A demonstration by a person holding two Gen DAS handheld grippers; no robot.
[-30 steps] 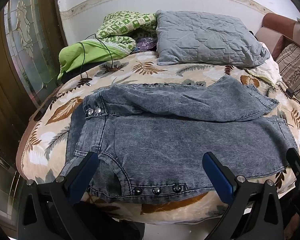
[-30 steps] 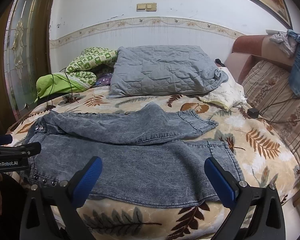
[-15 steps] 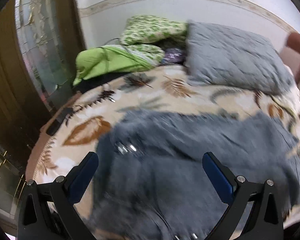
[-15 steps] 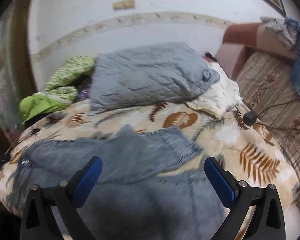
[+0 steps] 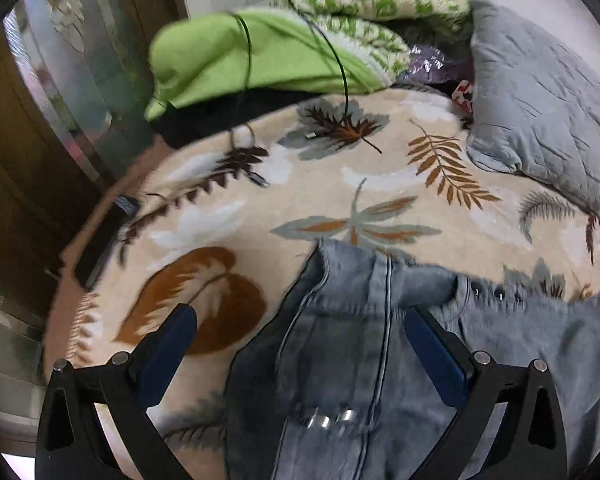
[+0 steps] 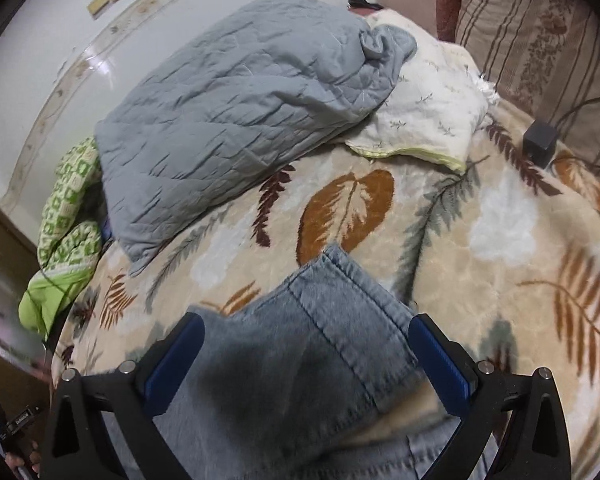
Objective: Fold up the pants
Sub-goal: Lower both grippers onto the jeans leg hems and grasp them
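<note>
Left wrist view: one pair of faded, stone-washed denim pants [image 5: 380,360] with metal studs lies in the lower frame on a plush leaf-print bed [image 5: 340,184], both the left hand-held gripper [image 5: 300,344] and right hand-held gripper [image 6: 306,354] spread wide above it, one quilted grey pillow [image 6: 236,100] at upper left of the right view.

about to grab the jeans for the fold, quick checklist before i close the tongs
1. Left tongs open: ok.
2. Right tongs open: ok.
3. Jeans waist end between the left fingers: ok.
4. Leg hem between the right fingers: ok.
5. Fingers touching the denim: cannot tell.
6. Black cable and grey pillow apart from the jeans: ok.
</note>
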